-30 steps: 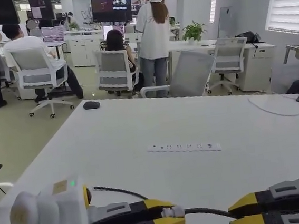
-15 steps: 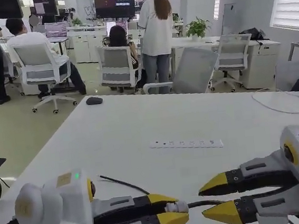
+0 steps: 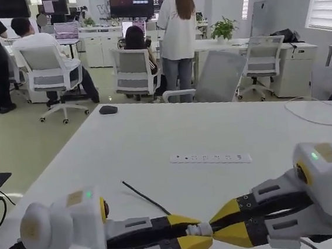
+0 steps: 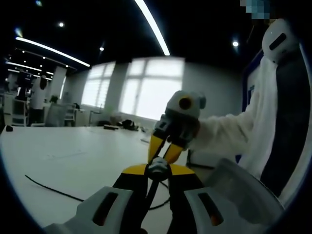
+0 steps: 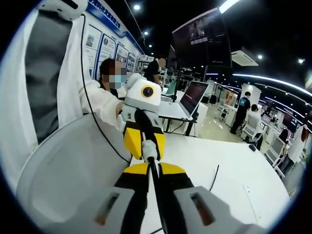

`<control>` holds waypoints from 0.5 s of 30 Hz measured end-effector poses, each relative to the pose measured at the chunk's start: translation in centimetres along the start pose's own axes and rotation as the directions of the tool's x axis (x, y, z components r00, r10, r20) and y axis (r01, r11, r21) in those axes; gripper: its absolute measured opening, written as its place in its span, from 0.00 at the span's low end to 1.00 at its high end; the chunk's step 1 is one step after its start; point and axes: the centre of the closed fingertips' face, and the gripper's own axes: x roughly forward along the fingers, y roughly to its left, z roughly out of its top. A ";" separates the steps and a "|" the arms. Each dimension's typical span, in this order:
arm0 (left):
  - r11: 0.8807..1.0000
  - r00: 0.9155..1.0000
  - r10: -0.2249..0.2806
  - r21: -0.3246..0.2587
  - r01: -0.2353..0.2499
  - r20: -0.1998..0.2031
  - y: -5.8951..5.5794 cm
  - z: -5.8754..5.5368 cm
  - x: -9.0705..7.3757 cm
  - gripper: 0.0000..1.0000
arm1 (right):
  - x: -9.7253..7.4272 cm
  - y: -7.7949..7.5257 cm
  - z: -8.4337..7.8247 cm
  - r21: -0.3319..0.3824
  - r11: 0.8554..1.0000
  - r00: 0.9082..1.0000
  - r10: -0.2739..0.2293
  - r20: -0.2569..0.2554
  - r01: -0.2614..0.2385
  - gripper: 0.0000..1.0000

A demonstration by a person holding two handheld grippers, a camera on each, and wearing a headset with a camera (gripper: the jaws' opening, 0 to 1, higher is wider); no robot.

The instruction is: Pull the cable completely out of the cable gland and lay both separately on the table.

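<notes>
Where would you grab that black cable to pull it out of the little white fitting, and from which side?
Grip the black cable on the short straight stretch right beside the white cable gland, coming from the side opposite the left gripper, which pinches the gland. There it runs straight out, so a pull along it should slide free. The right gripper sits there.

An open-plan office: white swivel chairs stand at rows of workstations, with people seated at monitors and others standing. A large screen hangs at the back, a potted plant sits by blinds over the windows, and the near desk carries a socket strip and a mouse.
</notes>
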 end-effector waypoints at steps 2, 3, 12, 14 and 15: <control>0.999 1.000 0.013 0.043 -0.014 0.012 0.0 0.3 -0.1 0.17 | 0.0 -0.1 0.2 0.006 1.000 1.000 -0.007 0.013 0.007 0.05; 0.999 1.000 0.017 0.052 -0.018 0.013 0.0 0.3 -0.1 0.17 | 0.0 -0.1 0.3 0.010 1.000 1.000 -0.011 0.021 0.011 0.05; 0.997 1.000 0.022 0.076 -0.021 -0.018 0.1 -0.4 0.3 0.17 | -0.1 0.0 0.4 0.047 0.998 0.997 -0.050 0.053 0.047 0.04; 0.996 0.999 0.023 0.081 -0.021 -0.027 0.2 -0.6 0.4 0.17 | -0.1 0.1 0.0 0.051 0.997 0.997 -0.052 0.050 0.049 0.04; 0.998 0.999 0.024 0.067 -0.022 -0.033 0.3 -0.7 0.4 0.17 | -0.1 0.1 -0.1 0.054 0.997 0.997 -0.054 0.051 0.051 0.04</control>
